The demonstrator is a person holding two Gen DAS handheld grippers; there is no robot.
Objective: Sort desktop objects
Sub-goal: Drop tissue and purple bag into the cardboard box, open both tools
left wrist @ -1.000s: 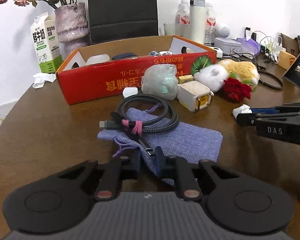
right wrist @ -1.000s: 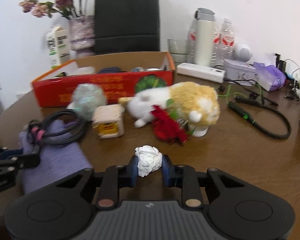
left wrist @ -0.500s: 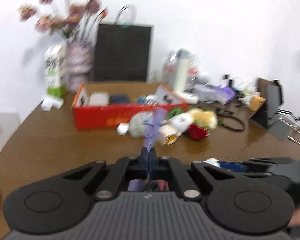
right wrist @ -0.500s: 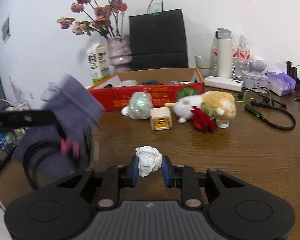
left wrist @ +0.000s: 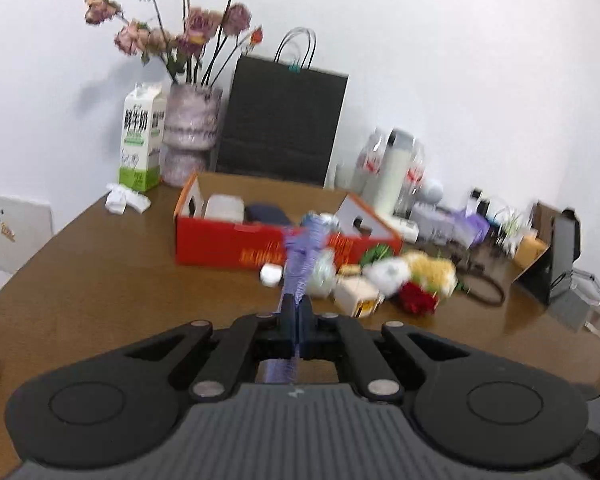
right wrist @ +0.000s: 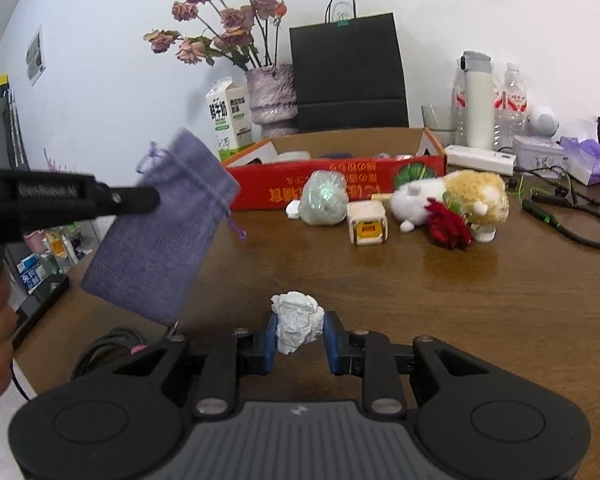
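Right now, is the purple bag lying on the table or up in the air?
In the air: the purple bag hangs pinched in the shut left gripper above the table.

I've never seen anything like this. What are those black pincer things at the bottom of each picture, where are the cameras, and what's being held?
There is no robot here: a person holds a two-finger gripper in each hand, and a wide-angle camera on each looks forward along its fingers. One picture comes from the left gripper, the other from the right gripper. The left one is shut on a purple drawstring pouch, lifted above the wooden table; it appears edge-on in its own view. The right one is shut on a crumpled paper ball. On the table lie a red cardboard box, a plush toy, a red fabric flower, a small cube and a coiled black cable.
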